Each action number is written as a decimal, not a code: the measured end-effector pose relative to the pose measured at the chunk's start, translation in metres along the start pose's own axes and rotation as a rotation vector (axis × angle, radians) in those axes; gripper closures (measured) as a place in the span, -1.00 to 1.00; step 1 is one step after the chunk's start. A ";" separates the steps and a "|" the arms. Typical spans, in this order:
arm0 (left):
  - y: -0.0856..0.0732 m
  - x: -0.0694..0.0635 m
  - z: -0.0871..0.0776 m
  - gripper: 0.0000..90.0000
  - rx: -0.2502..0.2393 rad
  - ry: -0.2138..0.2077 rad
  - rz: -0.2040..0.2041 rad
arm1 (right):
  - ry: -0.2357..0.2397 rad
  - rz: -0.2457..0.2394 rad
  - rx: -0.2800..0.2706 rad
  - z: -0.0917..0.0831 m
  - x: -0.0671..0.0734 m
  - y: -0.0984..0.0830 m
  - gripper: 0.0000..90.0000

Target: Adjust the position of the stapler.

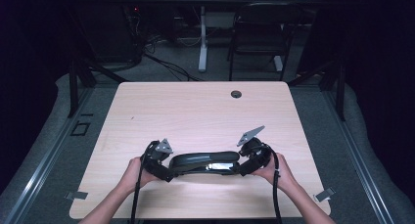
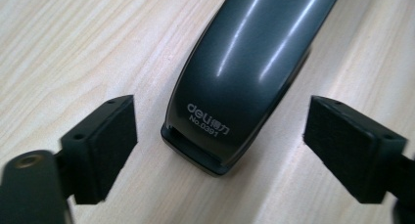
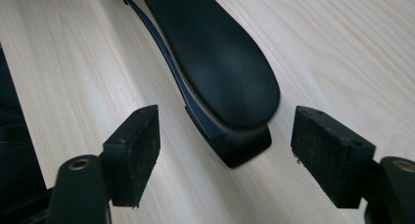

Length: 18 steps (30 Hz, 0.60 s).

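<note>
We begin with the table [image 1: 147,106], a pale wooden top with a small cable hole [image 1: 236,94] at twelve o'clock near its far edge, and past it the chair [image 1: 262,28] on the floor beyond. Lying flat toward six o'clock is the stapler [image 1: 204,161], long and dark, its length running from nine to three o'clock between our two hands. Our left gripper [image 2: 215,145] sits at the nine o'clock end, jaws spread wide, pads standing clear of the glossy end with the printed lettering; wood shows on both sides of it. Our right gripper [image 3: 225,150] faces the three o'clock end, likewise spread, with the rounded matte end between the pads but untouched. We judge the risk to lie in the closing: the lid is smooth and curved, so pads that meet it high could slide off, and if one side bites before the other the stapler may swivel on the table, or its top may hinge up as we lift
</note>
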<state>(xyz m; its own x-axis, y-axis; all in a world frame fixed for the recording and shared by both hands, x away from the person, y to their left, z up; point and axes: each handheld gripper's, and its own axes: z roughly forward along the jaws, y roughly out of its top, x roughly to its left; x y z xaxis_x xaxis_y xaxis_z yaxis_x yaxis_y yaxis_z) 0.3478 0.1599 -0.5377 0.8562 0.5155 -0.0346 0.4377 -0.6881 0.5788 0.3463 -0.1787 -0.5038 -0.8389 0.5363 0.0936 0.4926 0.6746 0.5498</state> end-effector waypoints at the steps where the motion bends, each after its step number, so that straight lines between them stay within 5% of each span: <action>1: 0.000 0.000 0.000 -0.76 0.000 0.000 0.000 | 0.000 0.000 0.000 0.000 0.000 0.000 -0.42; 5: -0.001 -0.003 -0.010 -0.81 -0.026 0.045 -0.029 | -0.032 0.038 -0.022 -0.005 -0.001 -0.011 -0.44; 11: -0.002 -0.012 -0.026 -0.81 -0.094 0.083 -0.107 | -0.046 0.034 -0.034 -0.005 0.009 -0.026 -0.03; 18: 0.001 -0.024 -0.034 -0.63 -0.155 0.079 -0.139 | -0.089 0.011 -0.040 0.003 0.014 -0.034 0.42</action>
<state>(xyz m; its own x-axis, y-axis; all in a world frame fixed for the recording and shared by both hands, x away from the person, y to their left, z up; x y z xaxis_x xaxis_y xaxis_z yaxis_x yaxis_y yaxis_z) 0.3189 0.1641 -0.5088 0.7637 0.6425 -0.0628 0.4976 -0.5239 0.6913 0.3189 -0.1922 -0.5238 -0.8084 0.5880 0.0268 0.4908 0.6484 0.5820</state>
